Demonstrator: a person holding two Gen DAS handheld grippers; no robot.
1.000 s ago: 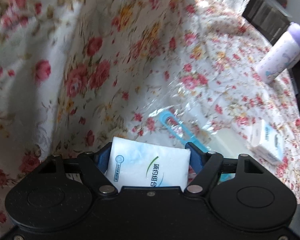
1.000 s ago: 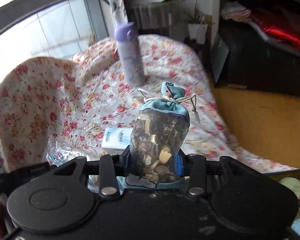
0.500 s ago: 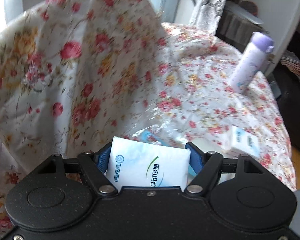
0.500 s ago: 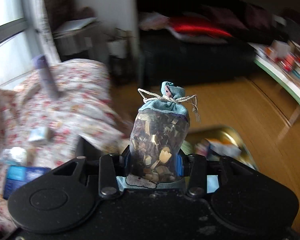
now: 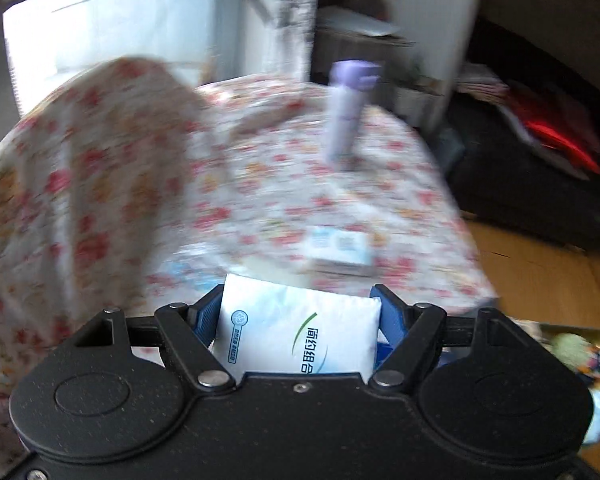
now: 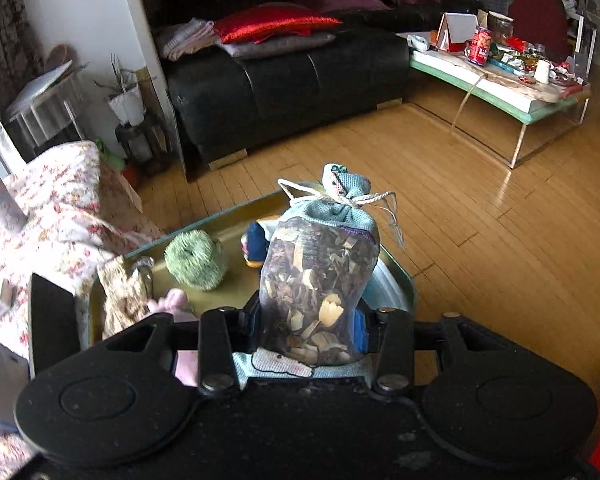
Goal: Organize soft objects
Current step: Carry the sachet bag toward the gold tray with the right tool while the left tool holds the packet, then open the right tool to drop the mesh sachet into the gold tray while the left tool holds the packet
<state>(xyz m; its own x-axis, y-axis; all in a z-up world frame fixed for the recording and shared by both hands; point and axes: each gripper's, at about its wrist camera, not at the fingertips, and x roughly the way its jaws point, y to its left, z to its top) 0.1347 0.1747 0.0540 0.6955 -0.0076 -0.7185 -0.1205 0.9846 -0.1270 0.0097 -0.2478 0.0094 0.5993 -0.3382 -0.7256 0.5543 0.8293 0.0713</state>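
My left gripper (image 5: 298, 308) is shut on a white tissue pack (image 5: 296, 334) with blue and green print, held above the floral-covered table (image 5: 260, 184). My right gripper (image 6: 308, 316) is shut on a mesh sachet (image 6: 320, 276) filled with dried petals, tied at the top with cord. It hangs over a gold tray (image 6: 396, 276) on the floor. The tray holds a green knitted ball (image 6: 196, 254), a patterned pouch (image 6: 124, 296), a pink soft thing (image 6: 172, 302) and a blue toy (image 6: 256, 242). The tray's corner shows in the left wrist view (image 5: 572, 344).
A purple bottle (image 5: 346, 112) stands on the table, and a second tissue pack (image 5: 340, 250) lies near its front. A black sofa (image 6: 284, 76) with a red cushion (image 6: 272, 24) and a cluttered coffee table (image 6: 500, 80) stand beyond the wooden floor (image 6: 480, 220).
Both grippers have swung to the right, away from the table. The right one now faces the room and hangs over the tray. Both still hold their loads.
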